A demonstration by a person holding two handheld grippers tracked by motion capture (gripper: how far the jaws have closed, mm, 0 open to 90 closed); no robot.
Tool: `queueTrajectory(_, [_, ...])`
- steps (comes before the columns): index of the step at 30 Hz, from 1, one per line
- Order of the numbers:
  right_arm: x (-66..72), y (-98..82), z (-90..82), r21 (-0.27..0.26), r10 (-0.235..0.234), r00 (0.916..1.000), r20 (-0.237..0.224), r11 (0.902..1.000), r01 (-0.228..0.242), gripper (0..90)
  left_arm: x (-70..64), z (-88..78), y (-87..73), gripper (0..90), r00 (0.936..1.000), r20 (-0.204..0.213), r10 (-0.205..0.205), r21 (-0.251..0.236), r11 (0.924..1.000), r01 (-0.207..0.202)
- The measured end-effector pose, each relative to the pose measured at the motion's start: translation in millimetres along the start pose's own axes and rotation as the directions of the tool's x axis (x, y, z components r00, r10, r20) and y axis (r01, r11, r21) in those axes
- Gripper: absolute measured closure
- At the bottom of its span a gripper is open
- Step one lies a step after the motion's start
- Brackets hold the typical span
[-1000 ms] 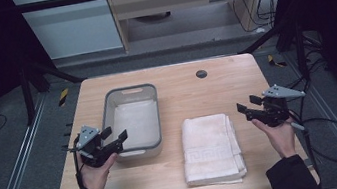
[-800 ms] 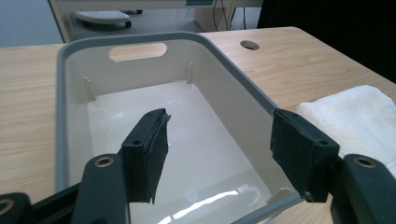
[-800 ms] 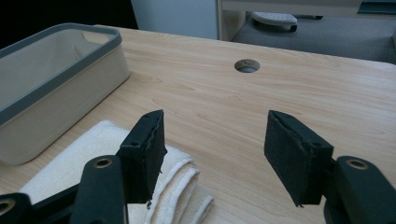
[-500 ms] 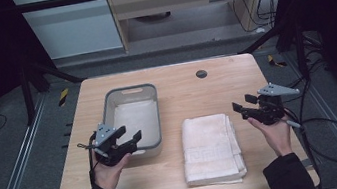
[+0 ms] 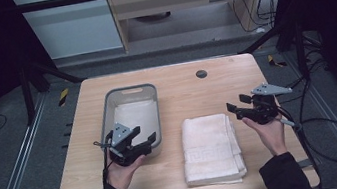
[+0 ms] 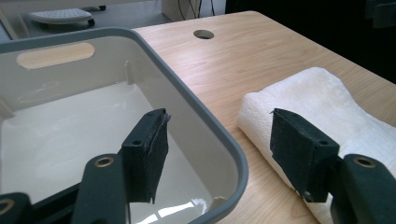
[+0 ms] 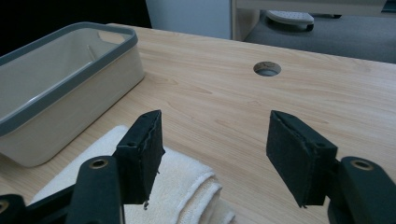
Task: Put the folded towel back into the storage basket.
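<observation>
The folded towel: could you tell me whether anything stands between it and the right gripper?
Nothing visible does. The right gripper, fingers open, hovers beside the folded towel; in the right gripper view only bare table separates them. The bin sits on the towel's far side.

No text, label, brand, number or sign can be read anywhere in these views. The folded towel (image 5: 211,147) carries only a woven key-pattern band near its near end, with no letters in it. The bin (image 5: 133,116) and the tabletop (image 5: 192,96) bear no print.
</observation>
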State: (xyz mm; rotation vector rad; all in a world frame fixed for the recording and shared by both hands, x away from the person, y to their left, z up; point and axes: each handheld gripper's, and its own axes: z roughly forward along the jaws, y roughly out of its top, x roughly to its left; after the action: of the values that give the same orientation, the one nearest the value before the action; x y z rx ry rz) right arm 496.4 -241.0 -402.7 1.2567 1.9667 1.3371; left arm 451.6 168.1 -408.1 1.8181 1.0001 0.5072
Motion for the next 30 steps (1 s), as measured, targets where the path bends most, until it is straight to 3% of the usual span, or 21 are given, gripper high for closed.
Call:
queueTrajectory(12, [3.6, -3.2, 7.1, 0.018, -0.011, 0.9999, 0.007, 0.9998, 0.011, 35.6, -21.3, 9.6, -3.1, 36.9, 0.9982, 0.047, 0.037, 0.021, 0.9990, -0.038])
queueTrajectory(21, [7.0, -6.8, 13.3, 0.051, -0.026, 0.9995, -0.018, 0.9983, 0.027, 34.0, -34.6, 12.4, -10.2, 37.6, 0.9950, 0.080, 0.060, 0.042, 0.9971, -0.063])
queueTrajectory(30, [8.0, -14.3, 21.3, 0.087, -0.009, 0.9994, -0.035, 0.9961, 0.012, 31.5, -47.8, 17.6, -20.8, 37.6, 0.9912, 0.109, 0.076, 0.083, 0.9928, -0.085])
